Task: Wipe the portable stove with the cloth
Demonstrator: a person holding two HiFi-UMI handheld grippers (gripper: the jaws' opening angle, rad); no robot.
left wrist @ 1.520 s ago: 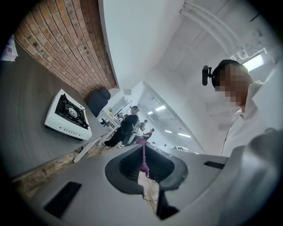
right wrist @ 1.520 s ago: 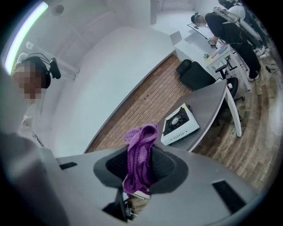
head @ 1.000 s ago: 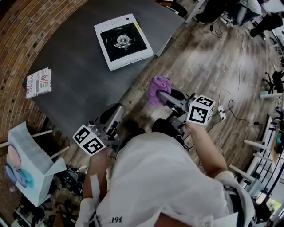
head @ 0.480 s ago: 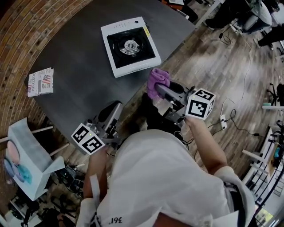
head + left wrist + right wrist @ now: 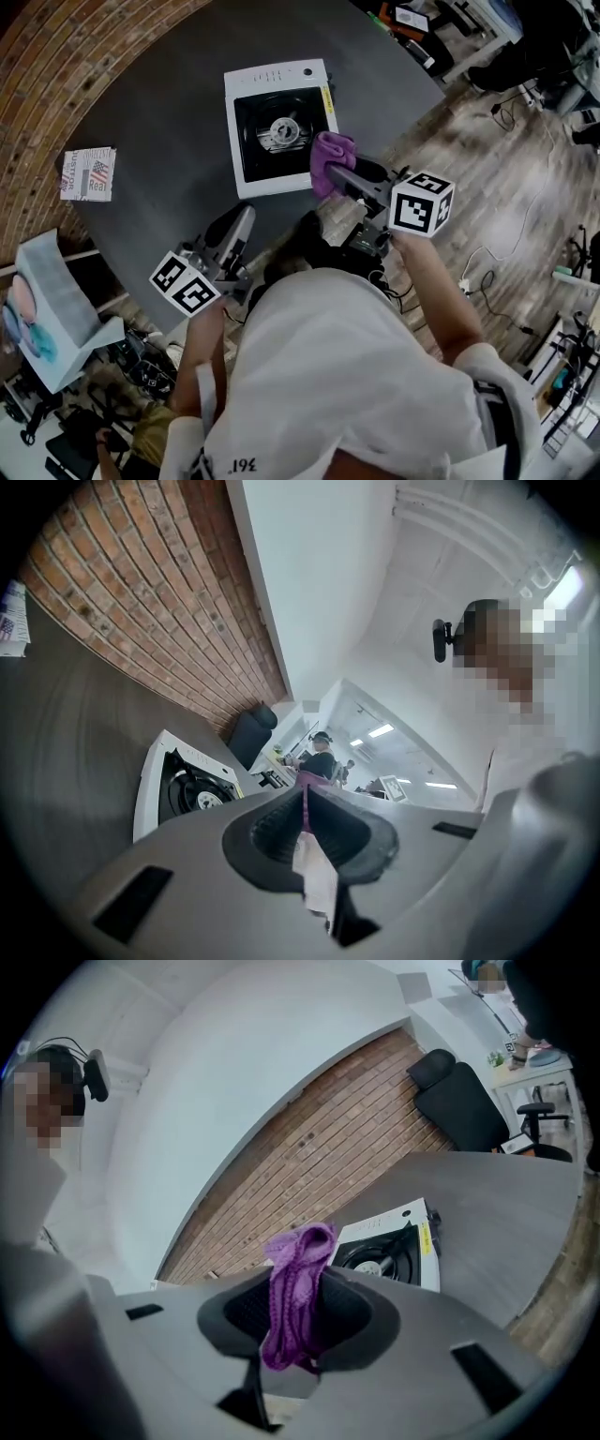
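The white portable stove (image 5: 277, 127) with its black burner top sits on the dark grey table (image 5: 159, 122); it also shows in the left gripper view (image 5: 183, 785) and the right gripper view (image 5: 398, 1241). A purple cloth (image 5: 330, 157) is bunched in my right gripper (image 5: 336, 174), which is shut on it and hangs over the stove's near right edge. I cannot tell whether cloth and stove touch. In the right gripper view the cloth (image 5: 298, 1269) sticks up between the jaws of the right gripper (image 5: 295, 1290). My left gripper (image 5: 242, 220) is over the table's near edge, short of the stove, jaws shut and empty (image 5: 305, 813).
A folded printed paper (image 5: 88, 174) lies at the table's left side. A white chair with a pastel cushion (image 5: 52, 314) stands left of me. A black office chair (image 5: 459, 1101) stands beyond the table. Cables lie on the wooden floor (image 5: 487, 272) to the right.
My right gripper has carried the purple cloth from beside the table's edge up to the stove's near right edge. The left gripper stays low by the near table edge.
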